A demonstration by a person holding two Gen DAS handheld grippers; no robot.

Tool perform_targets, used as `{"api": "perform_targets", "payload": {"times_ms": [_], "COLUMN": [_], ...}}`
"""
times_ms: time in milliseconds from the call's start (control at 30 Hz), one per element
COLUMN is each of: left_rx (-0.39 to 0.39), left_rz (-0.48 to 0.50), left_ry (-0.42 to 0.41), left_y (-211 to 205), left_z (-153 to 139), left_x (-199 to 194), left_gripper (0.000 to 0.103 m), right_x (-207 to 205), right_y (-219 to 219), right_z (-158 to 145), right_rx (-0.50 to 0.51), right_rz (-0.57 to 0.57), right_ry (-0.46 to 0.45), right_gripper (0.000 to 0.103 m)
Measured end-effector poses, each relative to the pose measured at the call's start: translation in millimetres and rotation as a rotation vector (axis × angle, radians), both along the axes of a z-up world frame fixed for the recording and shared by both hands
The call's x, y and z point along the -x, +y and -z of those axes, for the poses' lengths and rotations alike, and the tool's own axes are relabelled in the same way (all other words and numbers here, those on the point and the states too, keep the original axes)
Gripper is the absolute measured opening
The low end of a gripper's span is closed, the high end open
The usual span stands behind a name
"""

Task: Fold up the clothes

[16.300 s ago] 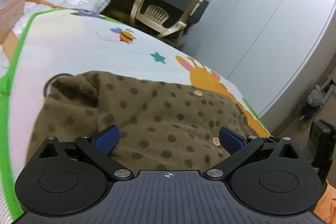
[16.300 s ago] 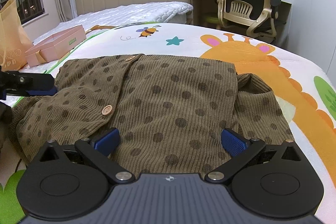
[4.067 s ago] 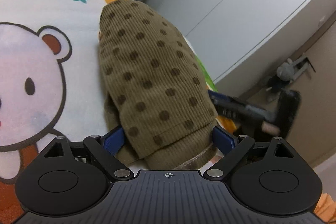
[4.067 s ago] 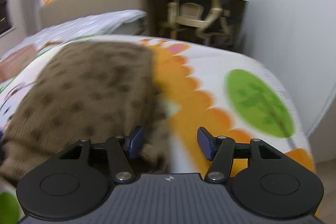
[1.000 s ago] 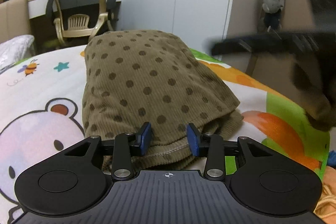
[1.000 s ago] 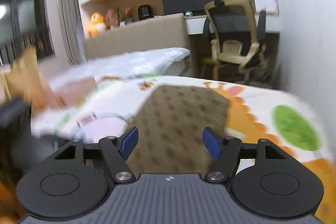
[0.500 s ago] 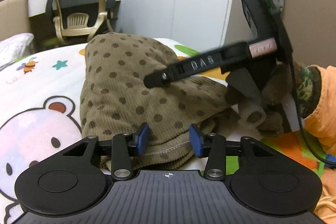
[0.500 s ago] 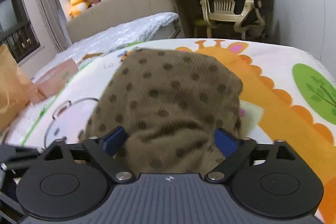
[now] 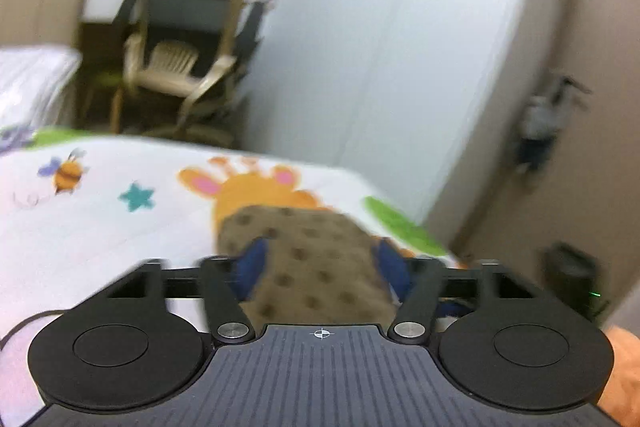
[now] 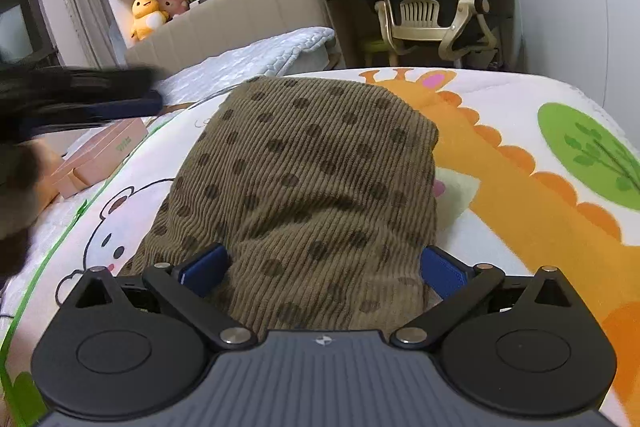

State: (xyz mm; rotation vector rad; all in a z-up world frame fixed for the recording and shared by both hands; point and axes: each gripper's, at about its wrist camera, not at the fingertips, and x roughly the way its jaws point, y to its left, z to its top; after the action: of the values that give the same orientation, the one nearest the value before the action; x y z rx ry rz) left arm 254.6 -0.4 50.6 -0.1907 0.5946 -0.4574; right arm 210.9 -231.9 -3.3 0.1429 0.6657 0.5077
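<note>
The brown dotted corduroy garment (image 10: 312,167) lies folded into a narrow bundle on the cartoon play mat (image 10: 520,187). My right gripper (image 10: 322,269) straddles its near end. Its jaws are spread wide and still opening, with a pad on each side of the cloth and no grip. In the blurred left wrist view the garment (image 9: 304,247) shows below and between the blue pads of my left gripper (image 9: 320,267). Those jaws are closing and nothing is pinched in them. From the right wrist view the left gripper (image 10: 148,91) hovers at the left, above the mat, with no cloth hanging from it.
A pink box (image 10: 104,155) lies at the mat's left edge, with a bed (image 10: 256,55) behind it. An office chair (image 10: 432,7) stands beyond the mat's far end. A white wardrobe wall (image 9: 380,47) runs along the right. An orange sleeve (image 9: 620,367) shows at the lower right.
My left gripper has lifted off the garment's hem and swung away, and its view is now blurred. My right gripper has opened wide and sunk onto the garment's near end.
</note>
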Motion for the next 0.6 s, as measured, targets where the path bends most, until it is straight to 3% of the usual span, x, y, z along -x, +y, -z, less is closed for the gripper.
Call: {"api": "perform_targets", "payload": {"times_ms": [67, 233, 367, 400, 467, 533, 600], "left_rx": [-0.046, -0.106, -0.273, -0.281, -0.23, -0.147, -0.059], "left_rz": [-0.013, 0.043, 0.108, 0.109, 0.093, 0.051, 0.001], "left_ry": [0.061, 0.086, 0.004, -0.007, 0.005, 0.028, 0.061], "left_y": [-2.8, -21.9, -56.2, -54.9, -40.2, -17.3, 7.7], "left_z": [11.7, 26.4, 34.0, 32.4, 25.1, 18.0, 13.3], "left_x": [-23.2, -45.5, -26.5, -22.6, -18.5, -15.1, -13.2], "left_gripper": [0.034, 0.033, 0.037, 0.038, 0.044, 0.068, 0.085], "right_x": [0.9, -31.1, -79.6, -87.6, -95.5, -88.5, -80.5], "right_y": [-12.1, -29.4, -13.9, -8.3, 0.4, -3.0, -8.4], "right_z": [-16.3, -51.5, -35.1, -22.9, -1.3, 3.2, 1.3], "right_rx": [-0.002, 0.1, 0.208, 0.247, 0.304, 0.311, 0.327], "right_rz": [0.024, 0.147, 0.164, 0.154, 0.141, 0.148, 0.146], "right_ry": [-0.051, -0.185, -0.114, -0.077, -0.025, -0.025, -0.025], "right_gripper": [0.102, 0.102, 0.102, 0.102, 0.102, 0.102, 0.102]}}
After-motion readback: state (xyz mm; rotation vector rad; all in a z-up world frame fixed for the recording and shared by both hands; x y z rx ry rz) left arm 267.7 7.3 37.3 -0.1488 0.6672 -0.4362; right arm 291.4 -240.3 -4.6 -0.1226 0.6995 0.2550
